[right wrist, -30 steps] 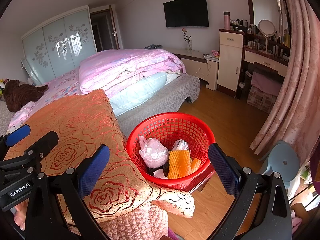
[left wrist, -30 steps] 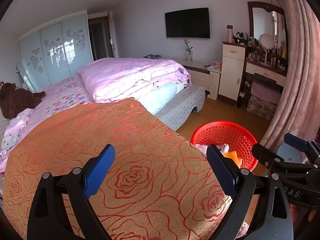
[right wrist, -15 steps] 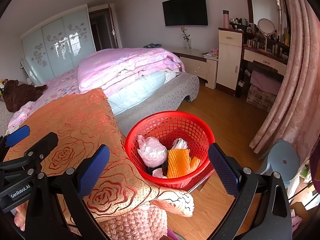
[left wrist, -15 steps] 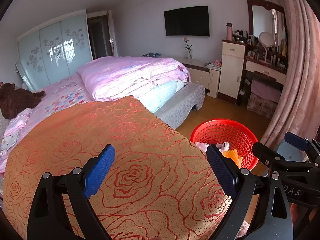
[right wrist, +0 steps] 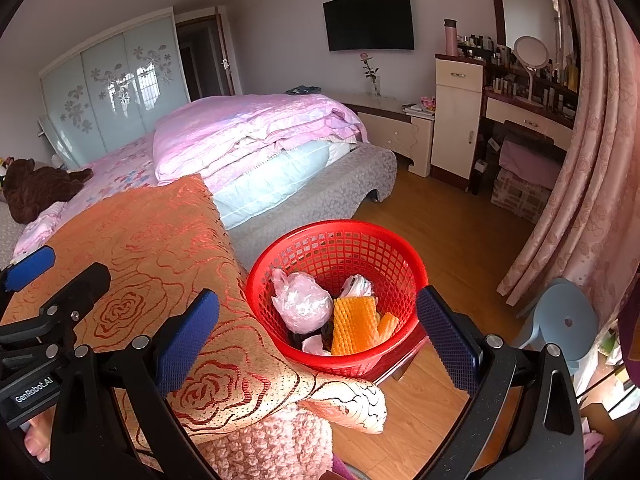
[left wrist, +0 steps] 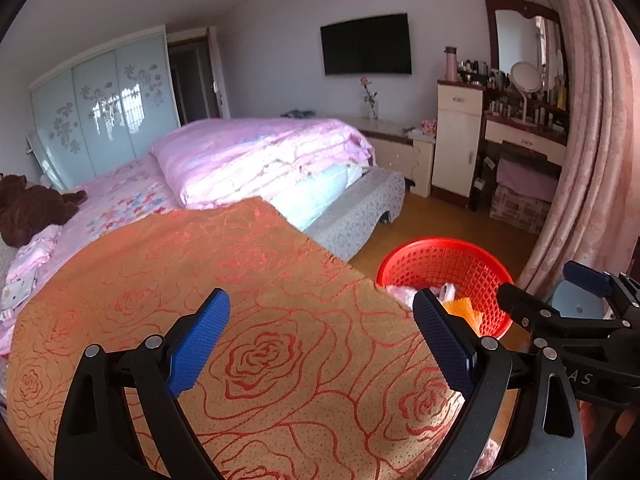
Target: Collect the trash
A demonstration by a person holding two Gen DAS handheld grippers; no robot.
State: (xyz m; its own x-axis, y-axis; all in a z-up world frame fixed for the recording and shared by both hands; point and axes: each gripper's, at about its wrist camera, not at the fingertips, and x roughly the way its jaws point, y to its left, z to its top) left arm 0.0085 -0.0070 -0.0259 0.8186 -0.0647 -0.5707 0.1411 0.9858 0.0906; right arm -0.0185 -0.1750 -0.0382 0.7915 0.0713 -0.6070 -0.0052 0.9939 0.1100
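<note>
**A:** jaws first: both sets are spread wide with nothing between them. The left gripper [left wrist: 320,338] hangs over the orange rose-pattern blanket [left wrist: 248,304], the right gripper [right wrist: 318,330] sits just above the red basket [right wrist: 416,276], and neither blue pad touches anything

**B:** ok so where's the actual trash?

**A:** all I can spot is already inside the red basket: a crumpled clear plastic bag [right wrist: 302,304], an orange waffle-textured piece [right wrist: 354,324], a small white wrapper [right wrist: 358,285] behind those, plus some dark and white bits at the bottom I can't make out. The basket itself stands on the wood floor [right wrist: 452,232], tight against the blanket's hanging edge

**B:** so it's done, or in between items?

**A:** my guess is in between, or near the end. Nothing is gripped, and the blanket beside the basket looks bare of litter in both views. The left wrist view only catches the basket's far rim [left wrist: 444,246] past the blanket edge

**B:** next move then?

**A:** probably a scan for leftovers away from the basket: the floor on its far side, the pink duvet [right wrist: 256,132] behind it. If something turns up, the nearer gripper has to come down over it, close, and carry it back. Thin film like that bag would need a pinch on a bunched part, or it could slip out
</note>
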